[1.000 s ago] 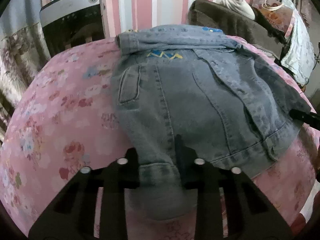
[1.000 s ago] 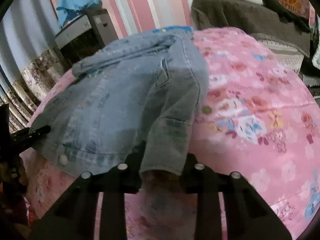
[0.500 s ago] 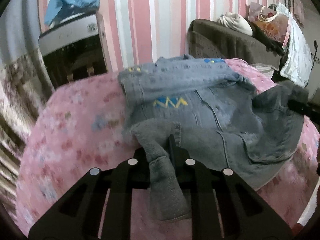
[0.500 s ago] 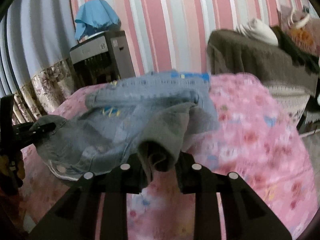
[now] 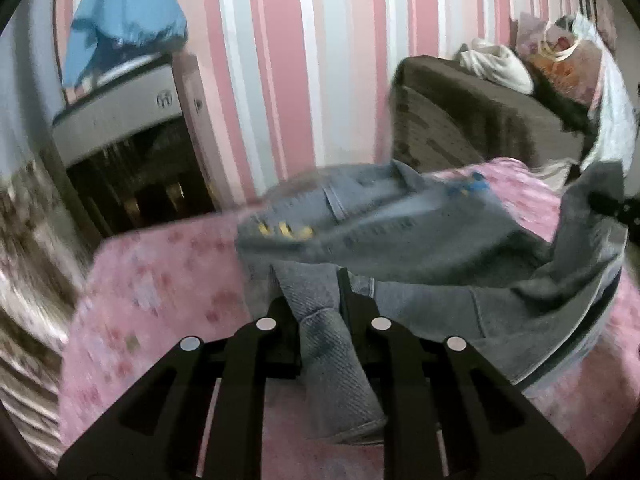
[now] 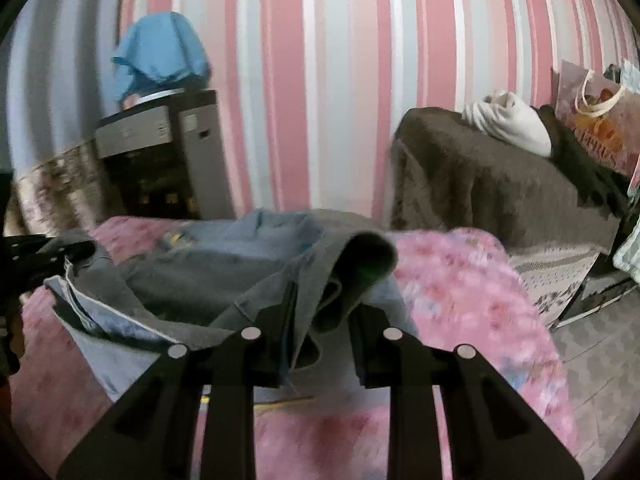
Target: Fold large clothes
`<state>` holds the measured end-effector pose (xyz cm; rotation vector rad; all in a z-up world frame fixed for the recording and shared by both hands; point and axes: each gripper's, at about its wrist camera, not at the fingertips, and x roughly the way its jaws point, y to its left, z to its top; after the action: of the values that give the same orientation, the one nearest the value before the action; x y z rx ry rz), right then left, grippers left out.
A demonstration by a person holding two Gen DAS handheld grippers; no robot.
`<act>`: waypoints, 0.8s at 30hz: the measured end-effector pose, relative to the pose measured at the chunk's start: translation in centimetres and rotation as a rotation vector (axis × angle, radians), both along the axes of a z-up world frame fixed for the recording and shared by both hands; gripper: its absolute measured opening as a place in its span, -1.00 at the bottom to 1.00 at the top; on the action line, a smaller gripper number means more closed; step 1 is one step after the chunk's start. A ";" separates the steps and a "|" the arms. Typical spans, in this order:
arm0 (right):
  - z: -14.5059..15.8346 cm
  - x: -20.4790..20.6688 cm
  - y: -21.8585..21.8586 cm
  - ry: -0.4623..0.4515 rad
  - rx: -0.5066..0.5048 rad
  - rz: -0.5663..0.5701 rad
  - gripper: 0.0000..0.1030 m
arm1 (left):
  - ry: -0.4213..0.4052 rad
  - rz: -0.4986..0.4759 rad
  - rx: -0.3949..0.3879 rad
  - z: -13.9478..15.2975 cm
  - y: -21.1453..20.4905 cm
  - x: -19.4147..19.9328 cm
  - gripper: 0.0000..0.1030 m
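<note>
A grey-blue denim jacket [image 5: 400, 240] with yellow and blue stitching lies across the pink flowered bedcover [image 5: 160, 280]. My left gripper [image 5: 316, 292] is shut on the jacket's near hem, which hangs down between its fingers. My right gripper [image 6: 320, 308] is shut on the other near corner of the jacket [image 6: 224, 268]; the cloth bunches into a loose roll above its fingers. Both corners are lifted off the bed, and the jacket sags between them. The right gripper shows at the right edge of the left wrist view, the left gripper at the left edge of the right wrist view.
Behind the bed [image 6: 460, 288] is a pink striped wall. A grey cabinet [image 6: 160, 160] with a blue cloth [image 6: 160, 52] on top stands back left. A brown-covered seat [image 6: 480, 176] with a white bundle and a gift bag stands back right. Tiled floor shows at far right.
Both grippers have risen and moved toward the far side of the bed, carrying the jacket's near hem up and over the rest. The jacket, flat before, now bunches and folds.
</note>
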<state>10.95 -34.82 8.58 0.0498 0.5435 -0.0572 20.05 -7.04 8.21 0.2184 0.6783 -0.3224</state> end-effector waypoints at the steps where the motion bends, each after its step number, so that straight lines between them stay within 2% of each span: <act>1: 0.3 1.5 -0.1 0.009 -0.016 -0.013 -0.53 | -0.017 0.004 0.024 0.2 -0.7 1.1 -0.73; 4: 1.1 5.2 -0.6 0.025 -0.011 -0.032 -0.53 | -0.046 0.016 0.084 0.4 -2.3 4.4 -0.73; 6: 1.2 7.4 -0.8 0.028 -0.003 -0.052 -0.53 | -0.042 0.028 0.088 0.3 -3.1 7.0 -0.73; 11: -1.5 13.0 -1.5 0.145 0.038 -0.053 -0.53 | 0.055 0.051 0.066 -2.5 -3.2 12.6 -0.73; 13: -3.3 14.7 -1.8 0.202 0.049 -0.040 -0.53 | 0.091 0.054 0.066 -4.2 -3.1 13.7 -0.73; 18: -6.4 15.7 -2.3 0.217 0.102 -0.027 -0.49 | 0.132 0.054 0.097 -8.2 -3.3 14.8 -0.65; 20: -7.4 16.4 -2.1 0.245 0.120 -0.008 -0.44 | 0.134 0.051 0.103 -8.8 -3.3 14.9 -0.63; 22: -7.5 16.4 -2.3 0.236 0.137 -0.002 -0.38 | 0.136 0.050 0.096 -9.0 -3.4 14.9 -0.61; 24: -7.0 16.0 -3.0 0.221 0.187 0.013 -0.21 | 0.139 0.047 0.078 -8.7 -3.1 14.8 -0.56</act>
<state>26.97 -37.84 1.61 0.2241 0.7695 0.0012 34.84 -10.18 -0.46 0.2557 0.8325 -0.2681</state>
